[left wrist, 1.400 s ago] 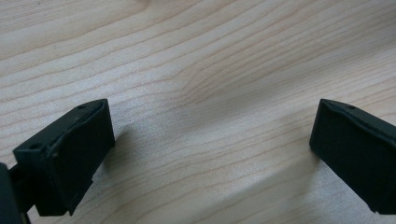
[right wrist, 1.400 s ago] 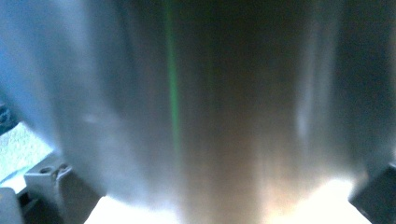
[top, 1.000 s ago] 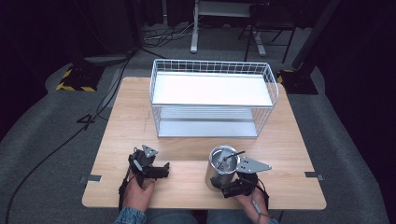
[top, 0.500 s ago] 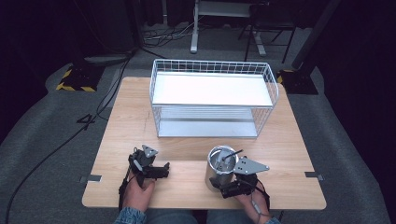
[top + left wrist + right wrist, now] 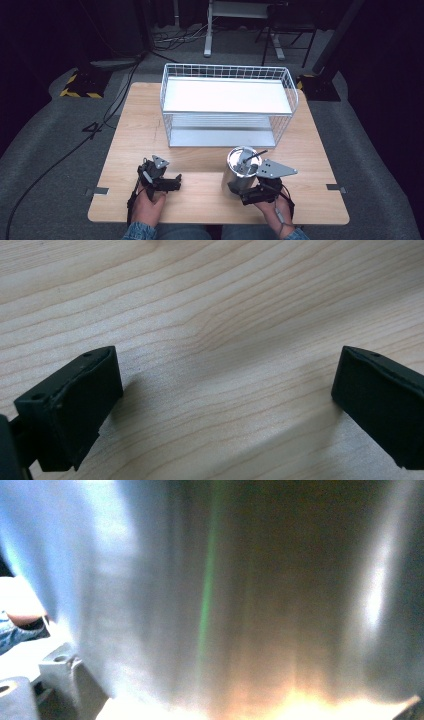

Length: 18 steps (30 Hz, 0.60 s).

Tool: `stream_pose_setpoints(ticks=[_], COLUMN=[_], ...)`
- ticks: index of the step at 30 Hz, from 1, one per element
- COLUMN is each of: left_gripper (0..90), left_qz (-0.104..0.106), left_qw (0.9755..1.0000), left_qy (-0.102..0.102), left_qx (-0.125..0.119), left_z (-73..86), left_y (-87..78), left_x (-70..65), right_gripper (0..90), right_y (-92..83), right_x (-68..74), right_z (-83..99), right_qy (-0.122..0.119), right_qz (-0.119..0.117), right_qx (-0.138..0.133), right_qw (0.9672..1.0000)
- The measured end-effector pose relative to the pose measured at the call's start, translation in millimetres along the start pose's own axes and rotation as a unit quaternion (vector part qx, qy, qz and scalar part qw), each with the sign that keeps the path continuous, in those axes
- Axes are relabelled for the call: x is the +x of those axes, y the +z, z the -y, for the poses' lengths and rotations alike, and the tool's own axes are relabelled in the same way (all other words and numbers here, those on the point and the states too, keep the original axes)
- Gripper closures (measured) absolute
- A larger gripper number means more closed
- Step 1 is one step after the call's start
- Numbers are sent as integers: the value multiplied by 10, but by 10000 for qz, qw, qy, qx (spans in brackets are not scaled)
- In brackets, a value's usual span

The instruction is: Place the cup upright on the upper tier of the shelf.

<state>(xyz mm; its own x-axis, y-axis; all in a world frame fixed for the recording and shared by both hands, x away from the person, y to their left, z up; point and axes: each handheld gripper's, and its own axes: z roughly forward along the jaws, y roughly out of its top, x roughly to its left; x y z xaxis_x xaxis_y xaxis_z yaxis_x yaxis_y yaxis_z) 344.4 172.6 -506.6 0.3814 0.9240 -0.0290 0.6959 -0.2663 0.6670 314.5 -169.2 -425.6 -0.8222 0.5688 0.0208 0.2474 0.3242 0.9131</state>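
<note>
A wooden table (image 5: 150, 125) carries a white wire basket (image 5: 227, 105) toward its far side, a two-level frame with a flat white shelf on top. Nearer the person, right of centre, a steel cylindrical container (image 5: 240, 171) stands upright on the wood, with a thin dark rod (image 5: 252, 155) leaning out of its open mouth toward the right.

The right gripper (image 5: 248, 192) sits at the base of the container on its near-right side, held from below by the person's right hand (image 5: 272, 212), the grey three-cornered plate riding above it. In the right gripper view the brushed metal wall (image 5: 225, 590) is pressed up close and blurred; whether the jaws are pinching the container or merely lie against it I cannot tell.

The left gripper (image 5: 175, 181) rests low on the table at the near-left, well apart from the container, held by the left hand (image 5: 149, 202). In the left gripper view its two black jaws stand spread wide over bare wood grain (image 5: 225, 340), with nothing between them.
</note>
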Motion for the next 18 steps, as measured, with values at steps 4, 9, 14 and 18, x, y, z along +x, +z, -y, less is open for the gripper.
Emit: stream_pose_setpoints(ticks=[4,9,14,18], left_gripper=[4,4,4,4], left_qz=[5,-6,-6,-6], left_qw=[10000,10000,10000,10000], left_qy=[-2,3,4,2], left_qx=[-5,-4,-1,-2], left_z=[0,0,0,0], left_y=[1,0,0,0], left_x=[0,1,1,1], right_gripper=[35,35,35,35], right_y=[-42,-83,-140,-159], right_x=[-26,-66,-141,-157], right_z=[-126,-253,-434,-512], right_qy=[-34,43,54,10], right_qz=[13,18,53,71], right_qx=[-77,-3,-71,-99], right_qw=[10000,10000,9999,9999])
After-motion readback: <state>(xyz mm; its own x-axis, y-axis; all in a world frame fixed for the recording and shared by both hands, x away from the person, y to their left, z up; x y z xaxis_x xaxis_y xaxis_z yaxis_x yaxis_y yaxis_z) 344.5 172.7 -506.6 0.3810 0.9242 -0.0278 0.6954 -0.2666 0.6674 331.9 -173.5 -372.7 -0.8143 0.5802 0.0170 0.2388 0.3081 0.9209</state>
